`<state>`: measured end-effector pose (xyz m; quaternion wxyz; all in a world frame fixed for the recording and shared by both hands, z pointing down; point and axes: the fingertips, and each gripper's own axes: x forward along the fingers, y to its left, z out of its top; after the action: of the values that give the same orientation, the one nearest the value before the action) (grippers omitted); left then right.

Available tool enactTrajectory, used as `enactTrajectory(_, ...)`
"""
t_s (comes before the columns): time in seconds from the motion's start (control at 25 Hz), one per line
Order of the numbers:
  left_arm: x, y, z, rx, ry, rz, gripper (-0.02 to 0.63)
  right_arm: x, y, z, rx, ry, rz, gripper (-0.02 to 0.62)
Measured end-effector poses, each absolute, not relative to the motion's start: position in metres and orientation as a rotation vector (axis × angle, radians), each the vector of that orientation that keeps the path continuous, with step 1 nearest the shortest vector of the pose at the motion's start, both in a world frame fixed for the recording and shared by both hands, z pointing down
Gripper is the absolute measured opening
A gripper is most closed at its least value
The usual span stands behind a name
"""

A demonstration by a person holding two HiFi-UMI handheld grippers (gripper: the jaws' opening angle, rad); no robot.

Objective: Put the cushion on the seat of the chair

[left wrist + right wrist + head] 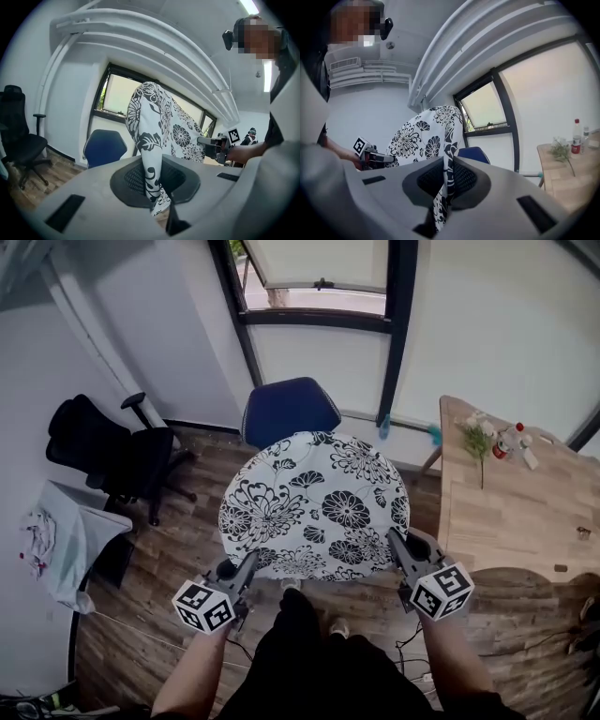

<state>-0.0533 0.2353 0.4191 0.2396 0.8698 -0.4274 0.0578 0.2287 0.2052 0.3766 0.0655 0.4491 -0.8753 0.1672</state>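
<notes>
A round white cushion [314,505] with a black flower print hangs in the air, held flat between both hands. My left gripper [246,568] is shut on its near left edge, my right gripper [396,547] on its near right edge. Just beyond the cushion stands the blue chair [289,409]; its seat is mostly hidden under the cushion. In the left gripper view the cushion's edge [152,154] is pinched between the jaws, with the blue chair [104,146] behind. The right gripper view shows the cushion's edge [445,159] clamped in the jaws the same way.
A black office chair [112,451] stands at the left, with a pale cloth-covered thing [70,540] below it. A wooden table [511,493] with bottles and a sprig is at the right. A window wall [319,296] runs behind the blue chair. The floor is wood.
</notes>
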Motion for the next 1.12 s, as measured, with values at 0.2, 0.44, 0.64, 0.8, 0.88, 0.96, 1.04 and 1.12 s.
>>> enactTrajectory(0.2,-0.021,0.301,0.397,2.42,-1.207,0.145,0.027,0.259,0.267,0.357,1.339,-2.681,0.467,0.035)
enactTrajectory(0.44,-0.078,0.189,0.427,2.366,-1.098,0.17,0.026,0.193,0.167,0.374,1.351,-2.575,0.546,0.035)
enactTrajectory(0.64,-0.081,0.18,0.426,2.391,-1.108,0.187,0.027,0.177,0.164,0.373,1.258,-2.569,0.405,0.035)
enactTrajectory(0.8,-0.081,0.175,0.442,2.409,-1.111,0.186,0.028,0.184,0.163,0.385,1.319,-2.577,0.444,0.035)
enactTrajectory(0.88,-0.08,0.172,0.448,2.42,-1.096,0.188,0.026,0.185,0.162,0.388,1.354,-2.573,0.464,0.035)
enactTrajectory(0.96,-0.081,0.165,0.452,2.431,-1.067,0.189,0.027,0.183,0.158,0.389,1.382,-2.561,0.474,0.035)
enactTrajectory(1.04,-0.087,0.146,0.458,2.428,-1.028,0.191,0.026,0.177,0.141,0.392,1.418,-2.534,0.496,0.035)
enactTrajectory(1.12,-0.097,0.121,0.465,2.417,-0.994,0.196,0.028,0.169,0.118,0.396,1.444,-2.5,0.519,0.035)
